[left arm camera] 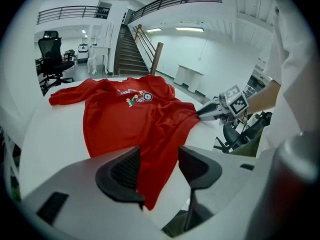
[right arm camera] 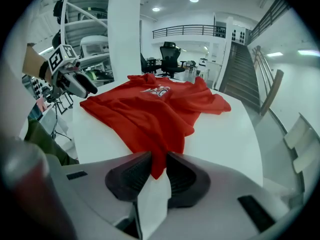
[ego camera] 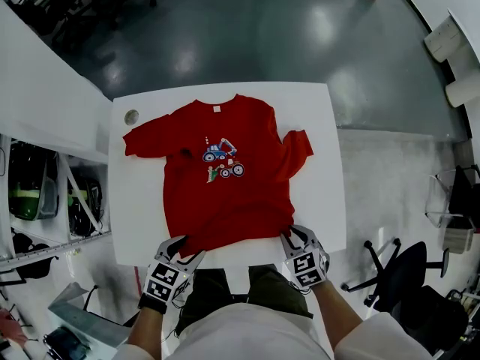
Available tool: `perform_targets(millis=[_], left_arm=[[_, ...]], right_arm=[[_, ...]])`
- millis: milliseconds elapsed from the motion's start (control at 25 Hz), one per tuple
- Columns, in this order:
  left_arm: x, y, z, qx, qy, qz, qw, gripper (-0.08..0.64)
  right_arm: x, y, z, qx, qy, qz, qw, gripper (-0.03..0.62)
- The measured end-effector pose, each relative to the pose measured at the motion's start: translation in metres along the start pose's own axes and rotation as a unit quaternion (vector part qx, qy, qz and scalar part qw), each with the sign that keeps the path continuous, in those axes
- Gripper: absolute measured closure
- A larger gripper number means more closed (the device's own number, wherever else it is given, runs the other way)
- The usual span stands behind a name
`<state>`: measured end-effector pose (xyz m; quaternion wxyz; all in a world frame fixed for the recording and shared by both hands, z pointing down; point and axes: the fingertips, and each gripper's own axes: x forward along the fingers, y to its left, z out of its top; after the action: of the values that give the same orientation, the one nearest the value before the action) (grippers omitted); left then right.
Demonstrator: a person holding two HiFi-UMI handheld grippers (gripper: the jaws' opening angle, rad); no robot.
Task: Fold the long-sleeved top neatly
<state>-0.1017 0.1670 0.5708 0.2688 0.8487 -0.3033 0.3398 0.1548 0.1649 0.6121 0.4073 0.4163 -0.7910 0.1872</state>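
A red top point(ego camera: 217, 186) with a vehicle print point(ego camera: 222, 160) lies spread face up on the white table point(ego camera: 315, 126), collar at the far side, hem at the near edge. My left gripper point(ego camera: 187, 247) sits at the hem's left corner. In the left gripper view its jaws point(left arm camera: 160, 169) stand apart with the red cloth point(left arm camera: 130, 124) running between them, not pressed. My right gripper point(ego camera: 291, 235) is at the hem's right corner. In the right gripper view its pads point(right arm camera: 159, 171) are shut on a fold of the red cloth point(right arm camera: 150, 111). Each gripper view also shows the other gripper point(left arm camera: 207, 111) point(right arm camera: 82, 84).
A small round object point(ego camera: 131, 116) lies at the table's far left corner. White shelving point(ego camera: 45, 193) holding gear stands to the left, and an office chair point(ego camera: 397, 276) is near right. The person stands against the table's near edge.
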Motion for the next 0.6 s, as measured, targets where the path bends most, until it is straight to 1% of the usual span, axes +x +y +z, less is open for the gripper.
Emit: perform_targets(millis=[200,600], left_arm=[[-0.003,0.001,-0.002,0.005,0.002,-0.002,1.0,0.316],[-0.007,0.001,-0.01,0.017,0.014,-0.009,0.9997,0.316]], right_arm=[[-0.003,0.003,-0.007,-0.001,0.003,-0.017,1.0,0.514],[-0.014,0.007,-0.024,0.018,0.016,-0.037,0.999,0.517]])
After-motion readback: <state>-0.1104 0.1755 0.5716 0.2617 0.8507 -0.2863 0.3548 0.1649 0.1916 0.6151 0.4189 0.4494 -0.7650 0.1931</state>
